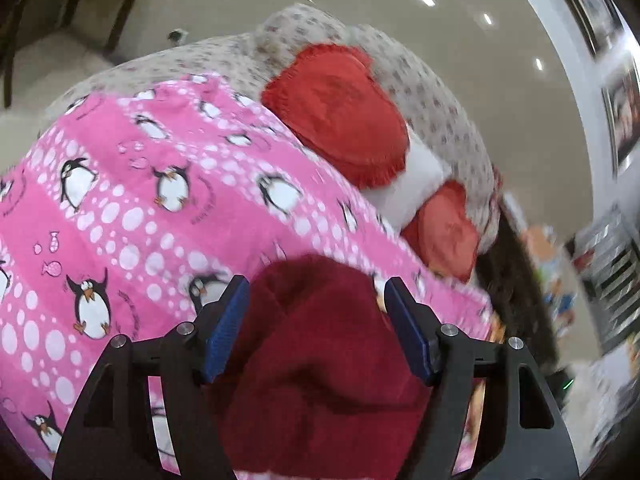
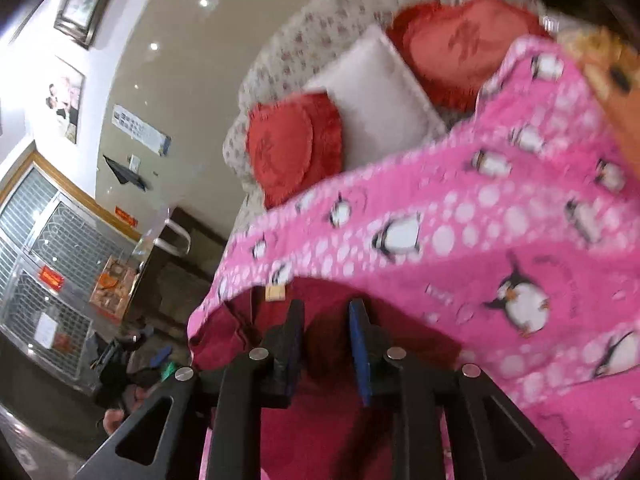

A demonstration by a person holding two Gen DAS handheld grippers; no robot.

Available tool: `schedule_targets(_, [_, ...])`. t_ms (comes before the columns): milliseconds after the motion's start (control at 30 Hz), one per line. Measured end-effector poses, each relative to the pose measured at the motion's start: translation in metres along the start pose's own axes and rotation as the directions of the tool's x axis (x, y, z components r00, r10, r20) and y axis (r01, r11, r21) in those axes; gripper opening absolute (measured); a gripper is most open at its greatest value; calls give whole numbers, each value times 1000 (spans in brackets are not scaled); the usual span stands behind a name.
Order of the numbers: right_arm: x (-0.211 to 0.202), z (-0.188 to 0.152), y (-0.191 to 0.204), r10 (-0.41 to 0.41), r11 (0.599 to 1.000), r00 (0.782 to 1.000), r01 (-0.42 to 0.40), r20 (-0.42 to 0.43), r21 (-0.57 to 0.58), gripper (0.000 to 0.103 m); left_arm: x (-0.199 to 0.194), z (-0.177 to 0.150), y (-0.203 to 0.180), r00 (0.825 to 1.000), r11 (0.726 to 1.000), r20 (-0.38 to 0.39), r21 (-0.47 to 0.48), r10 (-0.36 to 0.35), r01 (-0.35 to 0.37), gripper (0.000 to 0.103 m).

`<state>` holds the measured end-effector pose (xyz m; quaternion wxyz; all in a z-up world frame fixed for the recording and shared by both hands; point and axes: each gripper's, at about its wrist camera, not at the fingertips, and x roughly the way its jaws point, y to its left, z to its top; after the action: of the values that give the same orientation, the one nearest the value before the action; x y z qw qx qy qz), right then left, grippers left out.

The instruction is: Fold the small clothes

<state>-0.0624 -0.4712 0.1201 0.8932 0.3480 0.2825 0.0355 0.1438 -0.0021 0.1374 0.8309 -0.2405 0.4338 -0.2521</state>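
Dark red garment (image 1: 320,360) on penguin blanket (image 1: 140,208).
Left hand-held gripper (image 1: 316,304) spread over garment; right hand-held gripper (image 2: 326,320) narrowed, grip unclear; cushions (image 2: 292,148) beyond.

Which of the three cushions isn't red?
The square white cushion, wedged between the two red cushions: one fringed, the other behind it. Its fabric is plain.

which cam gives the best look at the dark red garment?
Left wrist. The dark red garment fills the lower centre there, bunched between the wide-open jaws of the left tool, on the pink penguin blanket. The right wrist view shows less: the garment is blurred and largely hidden behind the right tool.
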Motion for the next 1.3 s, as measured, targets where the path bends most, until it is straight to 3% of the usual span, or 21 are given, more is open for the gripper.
schedule_targets(100, [-9,-5,19,53,997,998,-54,-22,-62,21,11,-23,-20,999,993,-36,114,11,-7,69])
schedule_targets(200, [-2,-16,38,45,986,996,-57,-74,-155,23,24,-35,-28,998,978,-29,201,63,-55,69])
schedule_targets(267, [18,-26,49,-18,968,988,-20,-152,-248,24,40,-38,-25,995,975,-61,212,85,-70,69])
schedule_targets(367, [63,-33,48,-229,925,956,155,-183,-347,24,61,-40,-19,981,964,-97,224,170,-145,69])
schedule_targets(433, [97,-29,30,-297,920,925,212,-235,-329,25,75,-36,-6,974,963,-88,191,210,-190,69])
schedule_targets(500, [105,-18,28,-320,928,916,251,-243,-275,24,77,-31,4,968,962,-82,158,238,-223,69])
schedule_targets(533, [102,-14,33,-302,935,923,239,-238,-261,24,76,-28,11,968,965,-84,135,238,-226,69])
schedule_targets(600, [86,-9,61,-172,962,963,118,-208,-247,25,67,-25,21,978,980,-98,84,186,-178,69])
schedule_targets(633, [84,-9,76,-130,962,971,73,-203,-265,25,62,-26,22,980,982,-94,84,174,-166,69])
schedule_targets(700, [89,-13,110,-67,944,973,-9,-219,-331,34,50,-30,19,982,980,-72,106,176,-168,69])
schedule_targets(767, [112,-17,144,-8,909,967,-99,-255,-405,36,39,-37,16,985,981,-58,123,161,-153,69])
schedule_targets(900, [186,-27,187,-52,845,956,-112,-288,-523,36,30,-51,11,988,981,-73,150,134,-122,69])
schedule_targets(1033, [259,-46,188,-170,818,918,-71,-357,-571,36,29,-58,13,985,972,-74,189,156,-140,69])
schedule_targets(1067, [267,-49,187,-178,813,912,-76,-370,-578,35,29,-59,15,985,972,-77,188,156,-140,69])
schedule_targets(1100, [275,-54,187,-191,799,908,-77,-373,-597,25,30,-59,17,984,973,-81,185,158,-141,69])
schedule_targets(1167, [282,-63,193,-235,747,911,-55,-340,-663,3,29,-58,22,983,974,-87,174,162,-145,69])
schedule_targets(1233, [277,-62,203,-202,722,933,-64,-299,-689,3,24,-56,25,986,976,-72,167,151,-138,69])
schedule_targets(1300, [275,-55,218,-157,724,955,-62,-251,-687,3,19,-53,24,989,976,-31,164,148,-141,69])
